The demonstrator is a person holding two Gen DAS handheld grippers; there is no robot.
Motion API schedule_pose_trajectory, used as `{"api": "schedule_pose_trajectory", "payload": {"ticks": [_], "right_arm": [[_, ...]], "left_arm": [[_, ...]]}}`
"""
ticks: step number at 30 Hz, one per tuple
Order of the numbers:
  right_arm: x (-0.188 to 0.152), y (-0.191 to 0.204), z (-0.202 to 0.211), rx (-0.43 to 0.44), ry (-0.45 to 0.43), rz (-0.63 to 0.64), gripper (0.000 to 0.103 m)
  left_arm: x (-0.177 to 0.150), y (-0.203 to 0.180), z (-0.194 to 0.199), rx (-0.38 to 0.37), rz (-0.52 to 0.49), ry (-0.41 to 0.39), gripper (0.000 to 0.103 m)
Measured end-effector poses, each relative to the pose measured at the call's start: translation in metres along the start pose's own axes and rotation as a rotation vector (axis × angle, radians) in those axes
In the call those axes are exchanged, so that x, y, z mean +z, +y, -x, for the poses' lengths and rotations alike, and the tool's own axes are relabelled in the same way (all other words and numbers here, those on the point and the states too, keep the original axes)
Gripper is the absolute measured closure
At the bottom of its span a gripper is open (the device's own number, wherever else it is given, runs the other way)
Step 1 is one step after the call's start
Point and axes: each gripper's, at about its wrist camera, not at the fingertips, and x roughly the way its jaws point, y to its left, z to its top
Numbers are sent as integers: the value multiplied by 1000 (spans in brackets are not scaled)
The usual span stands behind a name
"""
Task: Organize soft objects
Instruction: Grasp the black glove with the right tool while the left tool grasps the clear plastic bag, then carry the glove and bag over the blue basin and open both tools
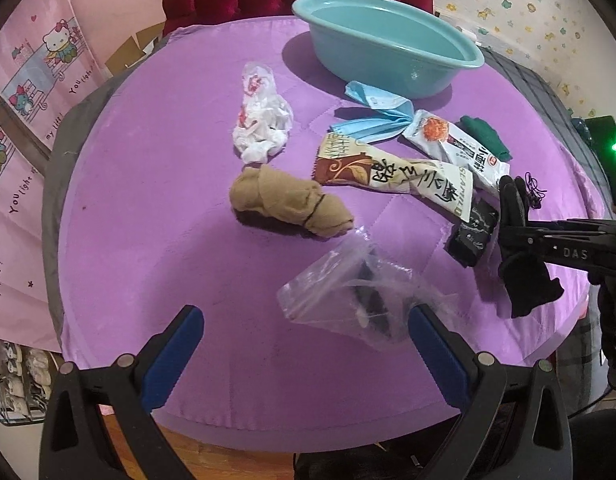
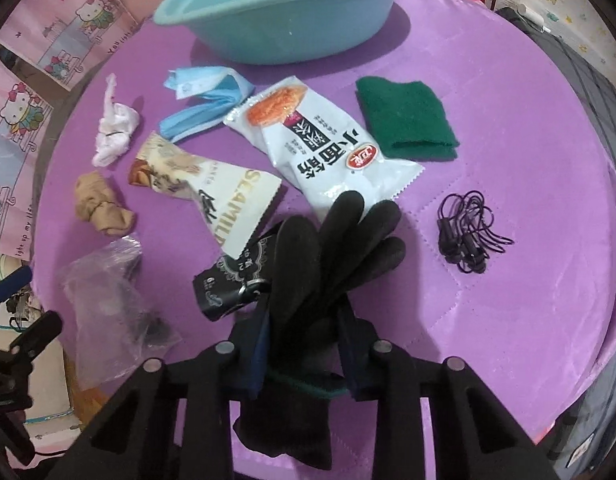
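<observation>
Many small soft things lie spread over the purple table (image 2: 508, 128), and only one of them is off it: a black glove (image 2: 340, 240), pinched in the right gripper (image 2: 304, 320). That gripper is closed tight on the glove near its cuff, so the fingers of the glove stick forward and up while the cuff hangs down below the jaws. Held this way, the glove looks lifted clear of the table, probably so it can be carried to the teal basin (image 2: 284, 12) at the far edge, which appears to be the collecting place and seems to hold nothing yet.

Still on the table are a green cloth (image 2: 408, 120), a white snack packet (image 2: 320, 148), a brown and white packet (image 2: 212, 188), a blue face mask (image 2: 204, 100), a white crumpled bag (image 1: 260, 120), a tan rolled stocking (image 1: 288, 204), a small black packet (image 2: 224, 288), a bundle of black cords (image 2: 468, 236) and a clear plastic bag (image 1: 356, 292). They lie loosely near one another, some overlapping, as unsorted things would.

The left gripper (image 1: 304, 340) is wide open and holds nothing. Its right finger sits at the edge of the clear plastic bag, seemingly touching it, which suggests that bag is its next pick.
</observation>
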Motion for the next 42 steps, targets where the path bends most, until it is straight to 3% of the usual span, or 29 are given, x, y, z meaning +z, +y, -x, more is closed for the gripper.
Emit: {"api": "schedule_pose_trajectory", "payload": {"ticks": [7,15,17,18,19,20,22,25,42], "right_arm": [[-2,-1,27,12,-35,18,72],[-1,-2,36,-6,-54,65,72],[1,-4,36,-6,-56,67,72],[1,-5,37,-8,-59,71,72],[2,-6,38,-7,-59,76,72],[3,-6,37,-6,-58,80,71],[5,-6,37,5,-56,87,71],[6,-7,37,7,-58,106,71],[11,-10,46,6,-69,203,70]], "left_arm": [[5,-12,-8,-27,12,5,0],[11,-28,-39,-38,26,81,0],[9,-33,-45,-52,18,107,17],[9,-36,-47,-60,10,115,20],[9,-40,-47,-60,0,116,31],[8,-41,-46,-67,-5,113,50],[8,-46,-44,-106,-17,113,58],[6,-51,-37,-103,-31,101,69],[14,-88,-8,-77,-30,50,70]]}}
